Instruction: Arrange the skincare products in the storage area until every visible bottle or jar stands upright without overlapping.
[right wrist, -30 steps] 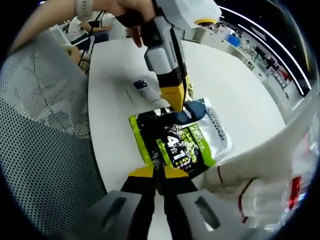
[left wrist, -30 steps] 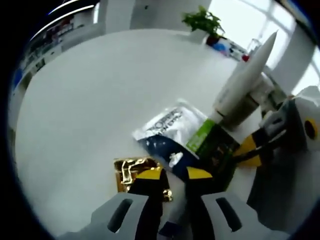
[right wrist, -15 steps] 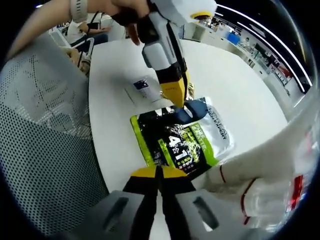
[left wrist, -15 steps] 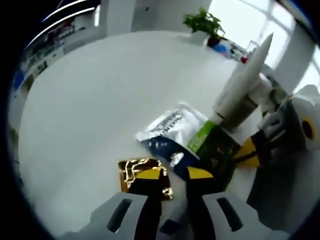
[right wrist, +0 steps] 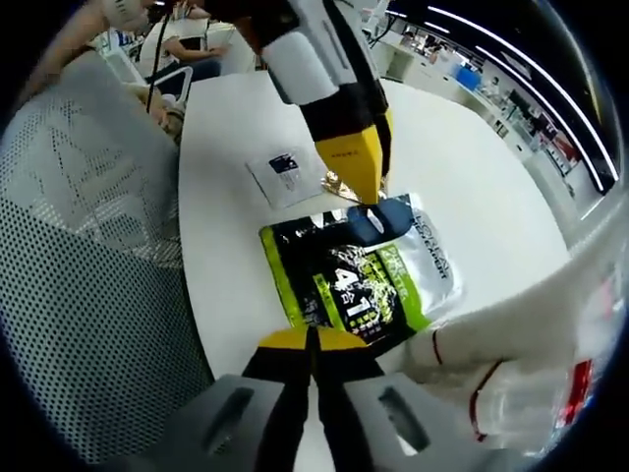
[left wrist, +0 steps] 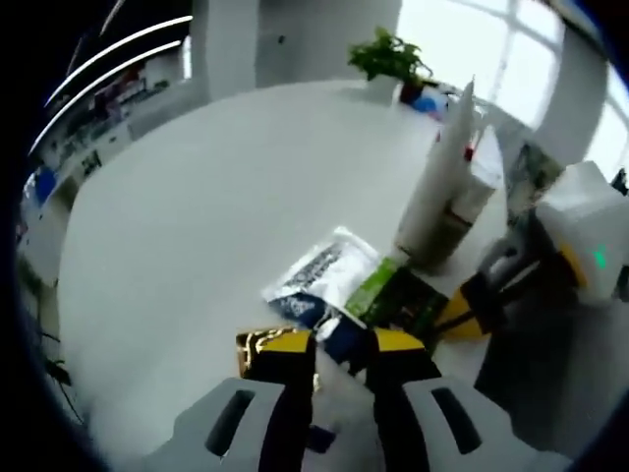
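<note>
A silver-and-blue sachet (left wrist: 316,278) (right wrist: 425,246) lies on the white table (left wrist: 197,197), partly under a green-and-black sachet (left wrist: 400,300) (right wrist: 344,280). My left gripper (left wrist: 341,344) (right wrist: 359,167) points down at the silver sachet's blue end, and its jaws look shut on that end, which curls up between them. My right gripper (right wrist: 314,339) (left wrist: 462,315) is shut on the near edge of the green-and-black sachet. A tall white tube (left wrist: 439,182) (right wrist: 511,315) stands just beyond the sachets. A gold foil packet (left wrist: 254,342) (right wrist: 337,184) lies beside the left jaws.
A small white sachet with a blue label (right wrist: 283,172) lies further along the table. A clear bottle with red print (right wrist: 550,393) stands by the tube. A grey mesh chair (right wrist: 79,256) borders the table edge. A potted plant (left wrist: 388,54) stands at the far side.
My left gripper has risen from the table, and the silver sachet's blue end now shows white between its jaws. The right gripper holds its place on the green sachet.
</note>
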{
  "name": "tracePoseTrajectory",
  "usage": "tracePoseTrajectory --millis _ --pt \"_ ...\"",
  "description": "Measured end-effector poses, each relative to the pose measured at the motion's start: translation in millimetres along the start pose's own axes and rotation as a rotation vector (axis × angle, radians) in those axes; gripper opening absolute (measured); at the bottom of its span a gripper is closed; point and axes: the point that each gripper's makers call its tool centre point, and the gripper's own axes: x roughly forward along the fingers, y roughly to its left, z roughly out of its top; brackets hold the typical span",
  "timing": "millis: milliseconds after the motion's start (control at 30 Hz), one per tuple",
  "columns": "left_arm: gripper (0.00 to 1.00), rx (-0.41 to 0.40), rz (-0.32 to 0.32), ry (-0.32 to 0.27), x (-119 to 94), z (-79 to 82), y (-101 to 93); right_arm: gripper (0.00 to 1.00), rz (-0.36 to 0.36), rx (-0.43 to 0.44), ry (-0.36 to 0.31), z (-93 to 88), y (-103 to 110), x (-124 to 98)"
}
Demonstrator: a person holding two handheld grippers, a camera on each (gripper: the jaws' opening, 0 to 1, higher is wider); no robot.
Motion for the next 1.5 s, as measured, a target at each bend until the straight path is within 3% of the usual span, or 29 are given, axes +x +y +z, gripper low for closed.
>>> tracePoseTrajectory --millis 233,433,600,667,833,1100,1200,1333,1500 --pt "0.22 0.007 0.062 -0.028 -22 1.9 -1.6 0.06 0.01 0.012 -0.021 4.1 -2 -4" --pt "0.29 0.028 0.122 -0.029 -37 -0.9 -5.5 0.07 -0.009 -0.019 -0.075 19.6 0 -21" --pt "0.34 0.034 0.183 -0.062 -52 3.0 -7.5 0.07 -0.019 0.024 -0.171 31.0 -1 -53" --pt "0.38 0.039 0.195 -0.075 -57 4.0 -12.0 0.08 -0.047 0.016 -0.201 32.9 -4 -67" --pt "0.42 0.065 0.203 -0.078 -65 3.6 -26.9 0.08 -0.042 0.062 -0.272 36.7 -3 -98" --pt "0.53 0.056 0.245 -0.139 -83 14.6 -42.0 0.18 -0.123 0.115 -0.344 28.8 -14 -144" --pt "0.55 0.054 0.272 -0.164 -91 18.6 -46.7 0.27 -0.16 0.125 -0.349 23.2 -18 -156" --pt "0.62 0.036 0.298 -0.198 -98 21.8 -49.4 0.34 -0.193 0.169 -0.369 15.9 -24 -167" --pt "0.65 0.039 0.303 -0.196 -101 16.3 -53.0 0.49 -0.237 0.234 -0.365 2.0 -31 -175"
